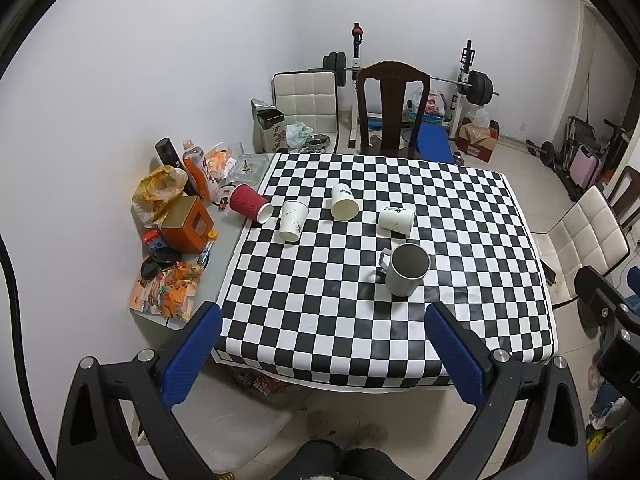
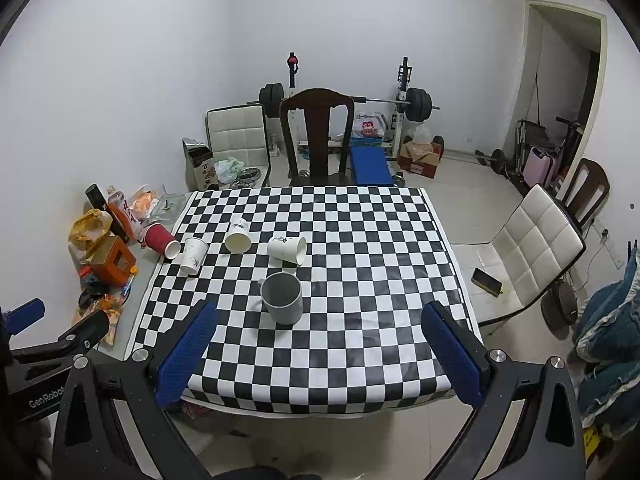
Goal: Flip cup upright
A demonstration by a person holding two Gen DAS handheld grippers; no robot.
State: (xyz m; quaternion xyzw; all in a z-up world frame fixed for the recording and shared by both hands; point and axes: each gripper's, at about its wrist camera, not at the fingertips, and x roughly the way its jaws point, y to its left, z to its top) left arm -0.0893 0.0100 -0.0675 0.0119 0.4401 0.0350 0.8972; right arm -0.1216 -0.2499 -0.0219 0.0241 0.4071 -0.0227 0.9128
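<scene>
A white mug point(image 1: 404, 274) point(image 2: 282, 297) with a handle stands upright on the checkered table point(image 1: 460, 320) point(image 2: 360, 320). Behind it a red paper cup point(image 1: 250, 203) point(image 2: 161, 241) and three white paper cups point(image 1: 293, 221) point(image 1: 344, 202) point(image 1: 397, 219) lie on their sides; the white ones also show in the right wrist view point(image 2: 193, 255) point(image 2: 238, 236) point(image 2: 287, 249). My left gripper point(image 1: 323, 316) is open and empty above the table's near edge. My right gripper point(image 2: 319, 316) is open and empty too, right of the left one.
Clutter sits along the table's left strip: an orange box point(image 1: 189, 224), a bottle point(image 1: 200, 172), bags and packets. A dark wooden chair point(image 1: 390, 108) stands behind the table. White chairs point(image 2: 532, 248) stand at the right and back left. Gym gear lines the far wall.
</scene>
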